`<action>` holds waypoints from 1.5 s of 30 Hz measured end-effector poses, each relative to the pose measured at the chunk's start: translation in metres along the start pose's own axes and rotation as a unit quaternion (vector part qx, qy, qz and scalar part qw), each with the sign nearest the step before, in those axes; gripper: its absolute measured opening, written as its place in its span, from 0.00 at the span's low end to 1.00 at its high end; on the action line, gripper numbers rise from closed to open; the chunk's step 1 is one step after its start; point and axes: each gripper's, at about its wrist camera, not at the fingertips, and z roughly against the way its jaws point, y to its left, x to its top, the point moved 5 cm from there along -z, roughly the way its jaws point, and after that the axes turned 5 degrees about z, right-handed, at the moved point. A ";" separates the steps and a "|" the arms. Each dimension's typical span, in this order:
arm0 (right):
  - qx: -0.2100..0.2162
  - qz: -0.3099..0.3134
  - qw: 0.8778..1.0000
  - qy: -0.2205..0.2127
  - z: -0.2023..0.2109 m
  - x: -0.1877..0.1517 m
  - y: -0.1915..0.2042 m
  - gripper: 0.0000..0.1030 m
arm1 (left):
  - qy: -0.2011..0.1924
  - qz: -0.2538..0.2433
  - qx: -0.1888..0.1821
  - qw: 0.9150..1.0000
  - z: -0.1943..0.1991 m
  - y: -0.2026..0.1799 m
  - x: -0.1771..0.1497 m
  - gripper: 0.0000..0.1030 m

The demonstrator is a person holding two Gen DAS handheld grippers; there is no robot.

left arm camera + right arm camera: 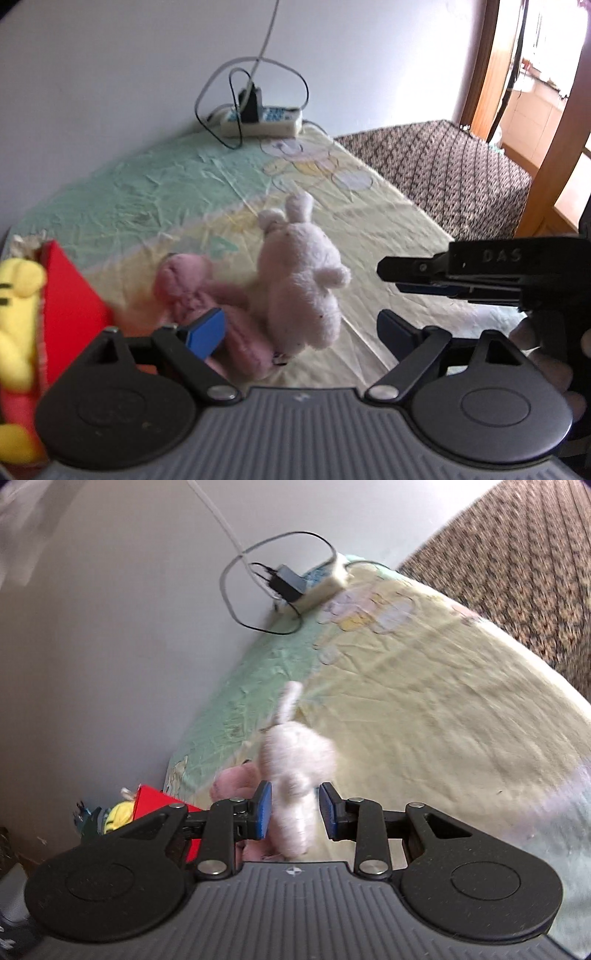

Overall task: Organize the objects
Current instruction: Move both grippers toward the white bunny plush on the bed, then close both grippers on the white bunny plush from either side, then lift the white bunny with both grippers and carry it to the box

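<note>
A white plush bunny (299, 280) sits on the pale yellow and green sheet (147, 192), and a pink plush (192, 291) leans against its left side. My left gripper (301, 332) is open and wide, with both toys in front of it; its left blue pad (205, 332) overlaps the pink plush. My right gripper (391, 277) comes in from the right and stops short of the bunny, holding nothing. In the right wrist view the bunny (295, 775) shows through the narrow gap of my right gripper (295, 810). A red box (70, 306) holds a yellow plush (14, 332).
A power strip (264, 120) with a charger and looped cables lies at the sheet's far end against the white wall. A brown patterned cover (443, 166) lies to the right, with a wooden door frame (554, 147) behind. A hand (546, 354) holds the right gripper.
</note>
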 end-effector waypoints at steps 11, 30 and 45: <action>0.042 -0.038 0.997 0.060 -0.054 0.015 -0.016 0.36 | 0.060 0.008 0.029 0.998 -0.074 -0.002 0.017 0.62; 0.113 -0.046 0.987 0.104 -0.112 0.015 -0.013 0.55 | 0.116 0.051 -0.003 0.992 -0.121 0.032 0.020 0.52; 0.128 -0.017 0.986 0.111 -0.070 0.015 0.000 0.50 | 0.104 0.025 -0.014 0.994 -0.091 0.013 0.020 0.52</action>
